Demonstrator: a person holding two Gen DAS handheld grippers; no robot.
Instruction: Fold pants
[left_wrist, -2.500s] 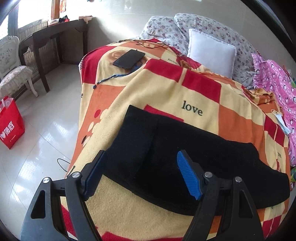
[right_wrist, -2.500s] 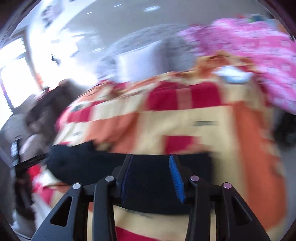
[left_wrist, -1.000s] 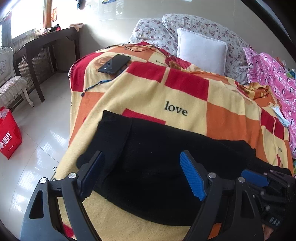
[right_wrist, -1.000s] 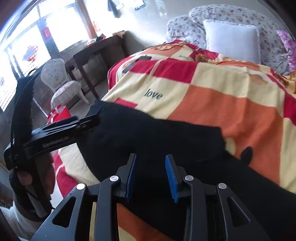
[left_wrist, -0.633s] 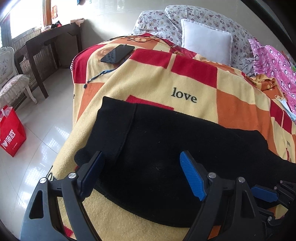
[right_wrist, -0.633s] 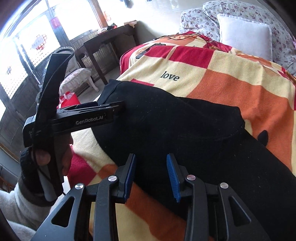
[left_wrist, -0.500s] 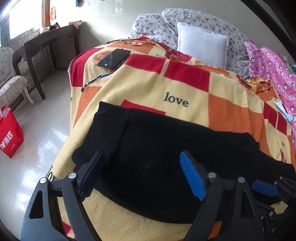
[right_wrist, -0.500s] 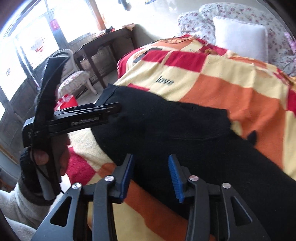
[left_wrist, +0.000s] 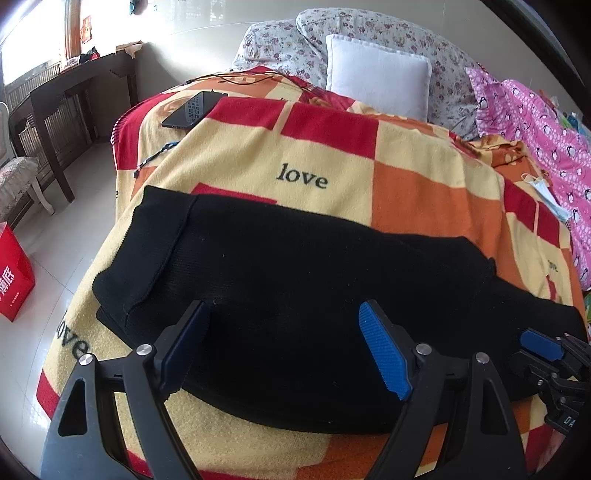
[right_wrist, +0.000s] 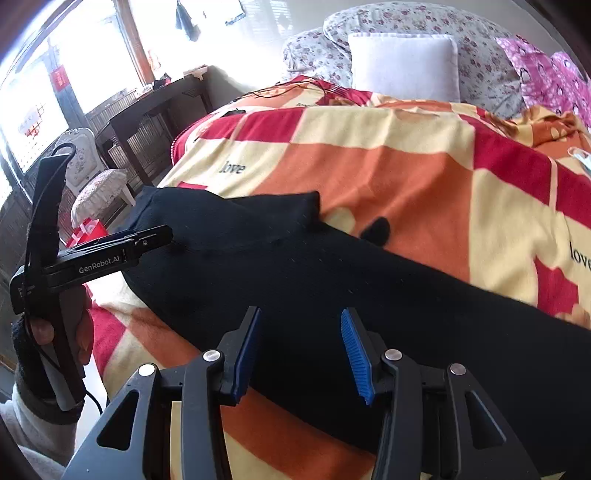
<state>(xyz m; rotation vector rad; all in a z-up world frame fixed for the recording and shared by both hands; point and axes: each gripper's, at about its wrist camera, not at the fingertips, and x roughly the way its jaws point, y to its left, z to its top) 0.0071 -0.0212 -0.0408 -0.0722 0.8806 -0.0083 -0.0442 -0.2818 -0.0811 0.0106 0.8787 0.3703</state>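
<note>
Across the near end of the bed, the black pants (left_wrist: 295, 280) lie flat on a checked red, orange and cream blanket (left_wrist: 424, 192), their waistband end toward the bed's left edge and the legs running off to the right. One layer is folded over the other, its edge showing as a step partway along. The left gripper (left_wrist: 284, 350) hangs over the waistband end with its blue pads spread wide and nothing pinched between them. The right gripper (right_wrist: 301, 347) sits above the leg part, farther right; its jaws are partly apart, with only the flat cloth lying beneath the gap. A hand (right_wrist: 62, 332) wraps the left tool's handle. Farther up the blanket rests a dark phone (left_wrist: 194, 109), and beyond it a white pillow (left_wrist: 378, 79) leans on floral cushions (left_wrist: 291, 40).
</note>
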